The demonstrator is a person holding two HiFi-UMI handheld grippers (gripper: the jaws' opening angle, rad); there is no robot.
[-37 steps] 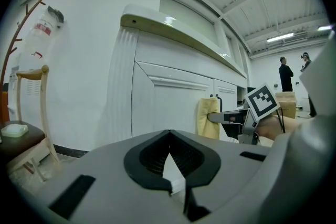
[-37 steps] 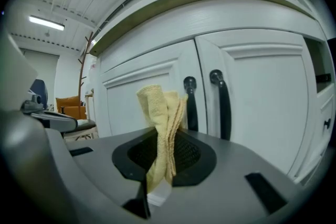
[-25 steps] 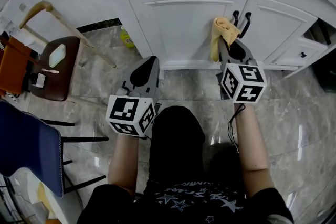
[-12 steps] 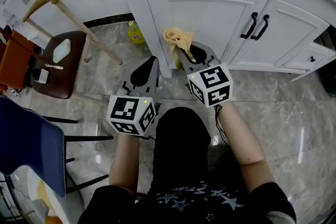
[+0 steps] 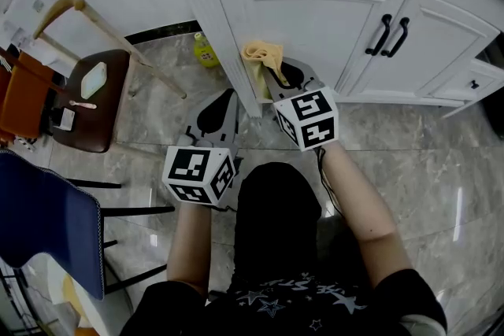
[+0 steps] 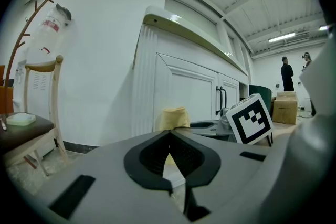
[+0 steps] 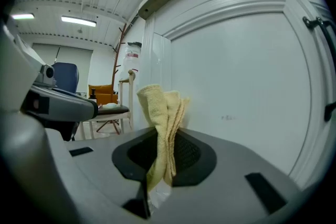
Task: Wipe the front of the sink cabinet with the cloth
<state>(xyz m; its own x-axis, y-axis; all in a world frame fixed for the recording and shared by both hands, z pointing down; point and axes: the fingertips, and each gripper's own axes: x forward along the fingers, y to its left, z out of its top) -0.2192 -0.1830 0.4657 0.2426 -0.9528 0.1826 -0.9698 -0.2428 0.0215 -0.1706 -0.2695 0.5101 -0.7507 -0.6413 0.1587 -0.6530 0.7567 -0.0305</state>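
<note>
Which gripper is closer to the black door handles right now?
Right. The right gripper, shut on the cloth, is at the cabinet door, left of the handles; the left gripper is farther left and back.

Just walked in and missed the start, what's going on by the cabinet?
A person holds a hand-held gripper in each hand before the white sink cabinet. The right hand-held gripper is clamped on a yellow cloth, raised at the cabinet front near the corner post. The left hand-held gripper is shut, empty, held back over the floor.
</note>
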